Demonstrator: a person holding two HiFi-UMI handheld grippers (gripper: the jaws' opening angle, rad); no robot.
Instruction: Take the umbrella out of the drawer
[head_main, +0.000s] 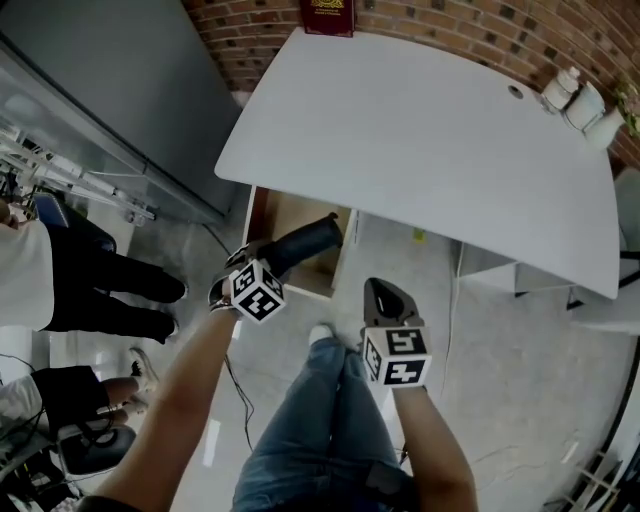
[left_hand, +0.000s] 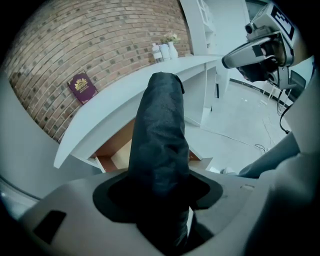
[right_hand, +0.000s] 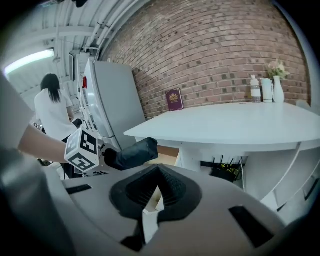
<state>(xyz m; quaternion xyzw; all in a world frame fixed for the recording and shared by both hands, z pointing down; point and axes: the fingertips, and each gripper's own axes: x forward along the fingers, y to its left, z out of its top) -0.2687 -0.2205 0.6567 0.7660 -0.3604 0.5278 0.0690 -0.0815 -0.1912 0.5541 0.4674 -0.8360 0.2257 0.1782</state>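
Note:
A black folded umbrella (head_main: 305, 243) is clamped by my left gripper (head_main: 264, 264), which is shut on its near end. It hangs in the air over the open wooden drawer (head_main: 290, 215) under the white table's left end. In the left gripper view the umbrella (left_hand: 160, 135) rises from between the jaws and hides most of the drawer (left_hand: 116, 150). My right gripper (head_main: 386, 293) hovers to the right, apart from the umbrella, shut with nothing in it. The right gripper view shows its pads (right_hand: 167, 187) meeting at the tip, with the umbrella (right_hand: 132, 153) ahead to the left.
A white table (head_main: 420, 130) stands against a brick wall, with a maroon book (head_main: 327, 15) propped at the back and bottles (head_main: 580, 100) at its far right. A grey cabinet (head_main: 120, 90) is to the left. A person (head_main: 60, 275) stands at the left; my jeans (head_main: 320, 420) are below.

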